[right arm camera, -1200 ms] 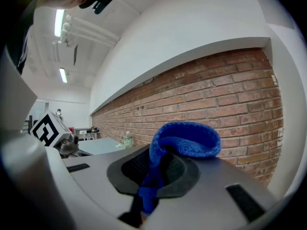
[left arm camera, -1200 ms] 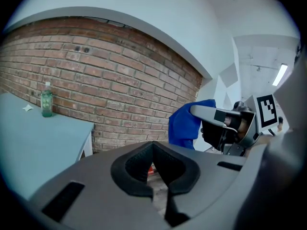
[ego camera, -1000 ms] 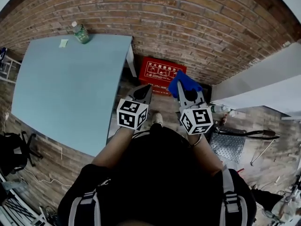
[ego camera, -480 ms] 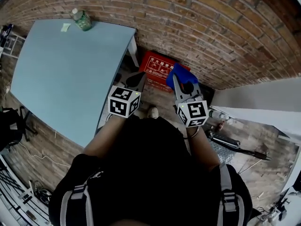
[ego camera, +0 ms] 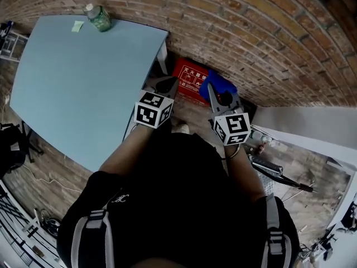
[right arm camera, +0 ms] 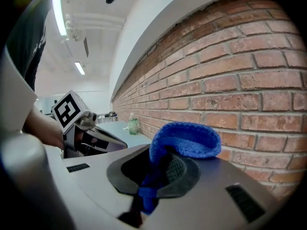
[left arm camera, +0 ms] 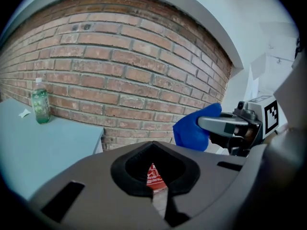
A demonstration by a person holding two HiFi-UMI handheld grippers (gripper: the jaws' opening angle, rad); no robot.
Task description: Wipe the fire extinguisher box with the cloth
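The red fire extinguisher box [ego camera: 191,81] stands on the floor against the brick wall, between the table's corner and a white ledge. My right gripper [ego camera: 212,89] is shut on a blue cloth [ego camera: 223,86], which hangs over the box's right end. In the right gripper view the cloth [right arm camera: 184,140] bulges out of the jaws in a loop. My left gripper [ego camera: 170,84] is shut and holds nothing, its tip just left of the box. A sliver of the box [left arm camera: 152,175] shows through the left gripper's jaw opening.
A light blue table [ego camera: 72,77] fills the left, with a green bottle [ego camera: 98,19] and a small paper scrap at its far edge by the brick wall [ego camera: 251,32]. A white ledge [ego camera: 312,130] runs at the right. Metal parts and bags lie on the floor around me.
Both grippers have drawn closer to the red box. The cloth stays held in the right gripper and now overlaps the box's right end.
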